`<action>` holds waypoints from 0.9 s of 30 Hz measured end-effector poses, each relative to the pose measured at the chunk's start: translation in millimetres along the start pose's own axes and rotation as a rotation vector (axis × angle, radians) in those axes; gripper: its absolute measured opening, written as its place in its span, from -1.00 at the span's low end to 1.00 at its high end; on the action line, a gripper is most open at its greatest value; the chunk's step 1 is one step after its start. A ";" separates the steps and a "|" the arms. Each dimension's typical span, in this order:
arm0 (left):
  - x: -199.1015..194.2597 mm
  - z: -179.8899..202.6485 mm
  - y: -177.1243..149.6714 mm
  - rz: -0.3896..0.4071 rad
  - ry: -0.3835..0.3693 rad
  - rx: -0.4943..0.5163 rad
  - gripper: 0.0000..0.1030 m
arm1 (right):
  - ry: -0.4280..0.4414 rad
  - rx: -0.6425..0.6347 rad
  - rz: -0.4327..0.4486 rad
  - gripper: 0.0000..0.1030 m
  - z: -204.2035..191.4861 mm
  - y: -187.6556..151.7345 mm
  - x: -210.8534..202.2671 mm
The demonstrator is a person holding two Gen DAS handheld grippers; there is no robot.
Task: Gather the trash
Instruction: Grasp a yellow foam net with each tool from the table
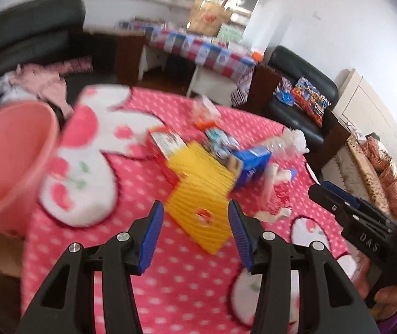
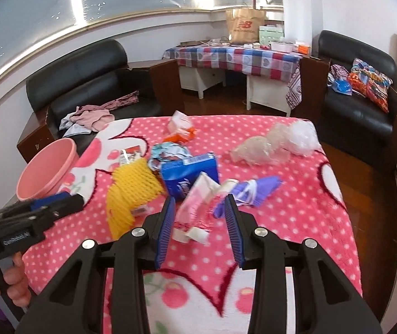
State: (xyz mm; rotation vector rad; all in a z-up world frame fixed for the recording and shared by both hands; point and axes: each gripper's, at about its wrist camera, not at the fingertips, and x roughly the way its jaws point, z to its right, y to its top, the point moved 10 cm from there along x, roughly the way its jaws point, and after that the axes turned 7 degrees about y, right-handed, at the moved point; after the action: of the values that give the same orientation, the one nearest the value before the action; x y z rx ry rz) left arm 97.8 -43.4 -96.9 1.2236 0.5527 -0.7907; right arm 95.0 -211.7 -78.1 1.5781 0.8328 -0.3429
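Trash lies in a heap on the pink dotted blanket (image 2: pixel 254 250). It holds a yellow foam net (image 1: pixel 201 194) (image 2: pixel 129 194), a blue tissue pack (image 1: pixel 251 164) (image 2: pixel 190 175), a red box (image 1: pixel 165 142), a purple glove (image 2: pixel 254 192), crumpled clear plastic (image 2: pixel 276 142) and tape rolls (image 2: pixel 195 233). A pink bin (image 1: pixel 9 161) (image 2: pixel 45 172) stands tilted at the blanket's left edge. My left gripper (image 1: pixel 195 222) (image 2: pixel 59 206) is open above the near end of the foam net and holds nothing. My right gripper (image 2: pixel 200 222) (image 1: pixel 334 197) hovers open over a pink tissue pack (image 2: pixel 195 197), touching nothing.
A black sofa (image 2: pixel 87 83) with loose clothes (image 2: pixel 92 117) lies beyond the blanket's far left. At the back, a table with a checked cloth (image 2: pixel 240 55) carries a paper bag (image 2: pixel 243 25). A black armchair (image 2: pixel 357 97) with a patterned cushion sits far right. Wooden floor borders the right side.
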 end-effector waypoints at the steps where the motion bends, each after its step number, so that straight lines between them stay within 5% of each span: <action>1: 5.9 2.7 -2.3 -0.023 -0.002 -0.017 -0.04 | 0.003 0.007 -0.002 -0.27 4.1 -0.9 0.4; 9: 40.3 4.0 -16.5 -0.120 0.059 -0.077 -0.03 | 0.032 0.008 -0.009 -0.27 4.8 -0.9 5.8; 14: 39.7 2.6 -20.8 -0.133 0.047 -0.067 -0.70 | 0.068 -0.010 -0.018 -0.27 -7.1 1.4 12.4; 27: -7.0 -37.0 0.2 0.007 0.134 -0.033 -0.88 | 0.171 -0.097 -0.087 -0.27 -64.1 2.1 46.7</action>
State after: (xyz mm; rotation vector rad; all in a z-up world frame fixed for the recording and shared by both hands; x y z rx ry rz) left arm 95.1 -6.1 -101.5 1.2537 0.6676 -0.6945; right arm 113.5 -136.2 -94.1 1.4981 1.0373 -0.2282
